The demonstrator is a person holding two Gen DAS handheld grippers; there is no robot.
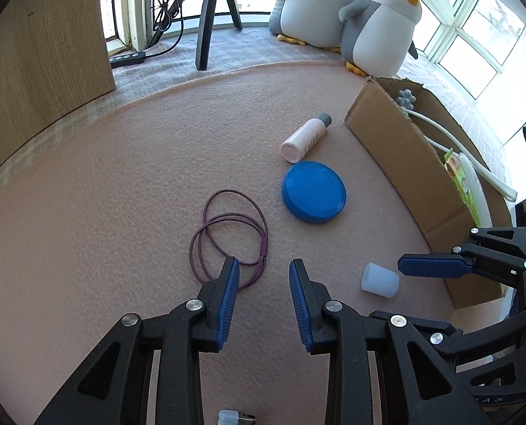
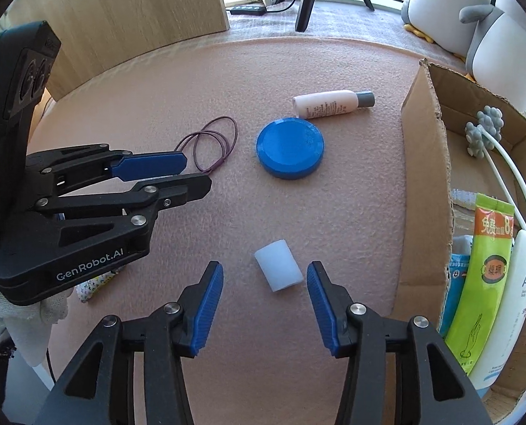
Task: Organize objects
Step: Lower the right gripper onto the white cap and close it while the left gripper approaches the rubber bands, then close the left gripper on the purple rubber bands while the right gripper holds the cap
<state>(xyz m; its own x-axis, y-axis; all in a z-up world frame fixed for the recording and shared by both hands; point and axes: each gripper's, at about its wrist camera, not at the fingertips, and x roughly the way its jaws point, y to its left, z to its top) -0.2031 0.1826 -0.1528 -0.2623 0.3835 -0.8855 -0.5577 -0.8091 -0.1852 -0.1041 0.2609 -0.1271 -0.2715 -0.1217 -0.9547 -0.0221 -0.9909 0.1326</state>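
Right tongs (image 2: pixel 264 278) are hovering wide around the white cylinder (image 2: pixel 278 269); left tongs (image 1: pixel 264 271) are gaping beside the purple cord (image 1: pixel 227 233).

Daylight floods through white-framed windows (image 1: pixel 475 32) (glass blown out, perhaps buildings beyond). A pale wooden panel (image 1: pixel 39 46) stands left; a pink felt surface (image 1: pixel 103 184) meets a grey sill covering (image 1: pixel 248 46).
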